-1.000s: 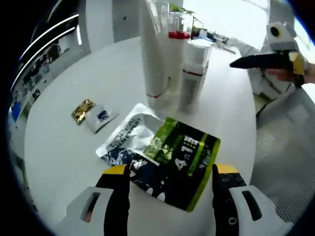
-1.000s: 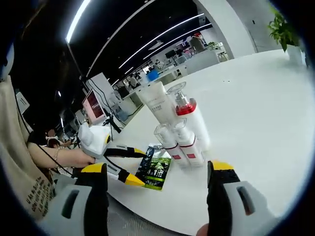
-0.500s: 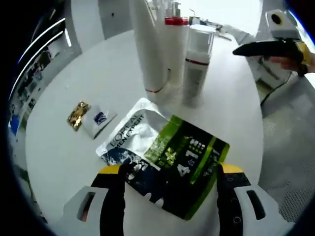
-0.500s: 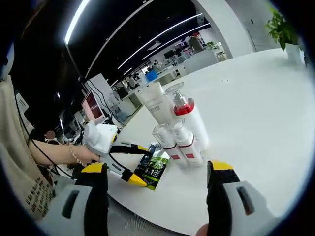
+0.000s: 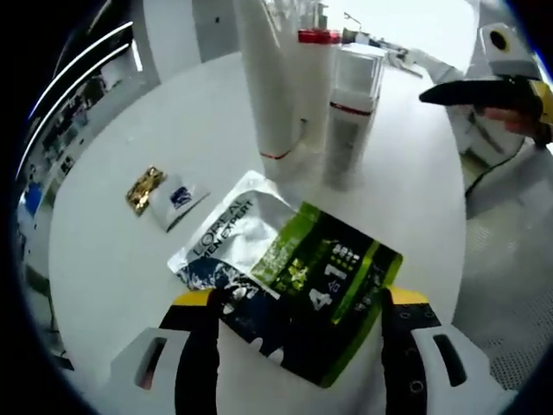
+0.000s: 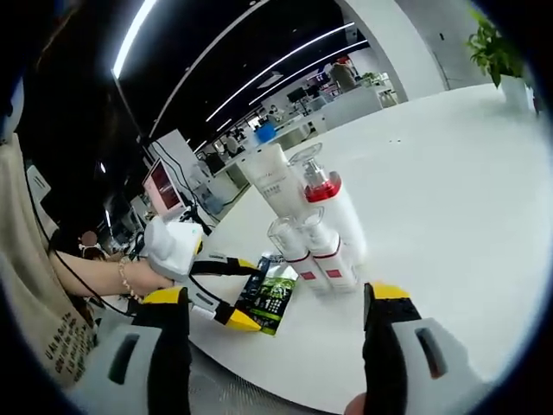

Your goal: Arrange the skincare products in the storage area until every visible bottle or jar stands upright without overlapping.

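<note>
1. You are leaving two small sachets (image 5: 164, 194) lying flat on the white table (image 5: 104, 259), well left of everything else.
2. You are straddling the green sachet (image 5: 324, 290) with your left gripper (image 5: 298, 324), jaws spread and gripping nothing; closing here could crumple it or drag the silver sachet (image 5: 220, 238) beneath.
3. You are working just beside the upright bottles (image 5: 302, 86); a sideways swing could topple them.
4. You are hovering your right gripper (image 6: 276, 333) open, nothing grasped.

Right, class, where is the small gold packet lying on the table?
In the left gripper view the gold packet lies flat on the white table, at the left, touching a small white packet and left of the upright bottles.
</note>
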Tool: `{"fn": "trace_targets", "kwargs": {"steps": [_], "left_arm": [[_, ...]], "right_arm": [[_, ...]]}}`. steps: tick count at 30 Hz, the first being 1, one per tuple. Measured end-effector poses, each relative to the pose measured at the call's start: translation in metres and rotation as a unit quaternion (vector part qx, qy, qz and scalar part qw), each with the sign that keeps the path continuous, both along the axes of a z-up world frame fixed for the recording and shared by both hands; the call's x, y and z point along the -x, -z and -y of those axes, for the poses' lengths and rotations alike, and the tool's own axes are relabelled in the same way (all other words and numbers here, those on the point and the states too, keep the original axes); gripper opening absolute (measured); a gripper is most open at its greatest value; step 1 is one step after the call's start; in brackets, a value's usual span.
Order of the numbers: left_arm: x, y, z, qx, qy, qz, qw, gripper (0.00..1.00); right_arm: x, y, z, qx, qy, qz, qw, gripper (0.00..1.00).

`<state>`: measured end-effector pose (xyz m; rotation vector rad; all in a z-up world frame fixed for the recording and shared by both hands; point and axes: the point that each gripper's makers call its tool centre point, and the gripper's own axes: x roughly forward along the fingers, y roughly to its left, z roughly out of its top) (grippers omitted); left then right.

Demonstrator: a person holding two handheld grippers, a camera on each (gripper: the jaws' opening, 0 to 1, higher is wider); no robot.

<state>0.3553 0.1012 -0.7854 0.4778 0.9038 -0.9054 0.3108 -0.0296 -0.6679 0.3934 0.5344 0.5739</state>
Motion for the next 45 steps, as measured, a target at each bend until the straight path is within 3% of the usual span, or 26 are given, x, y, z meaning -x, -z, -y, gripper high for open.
{"fn": "trace_targets", "kwargs": {"steps": [31, 45], "left_arm": [[0.005, -0.003, -0.002, 0.005, -0.02, -0.015, 0.9997, 0.75], [0.004, -0.021, -0.007, 0.018, -0.04, -0.008, 0.999, 0.79]], "right_arm": [[0.001, 0.001, -0.001, 0.002, -0.002, -0.002, 1.0, 0.83], [0.002, 0.001, -0.002, 0.011, -0.009, 0.004, 0.9999, 0.83]]}}
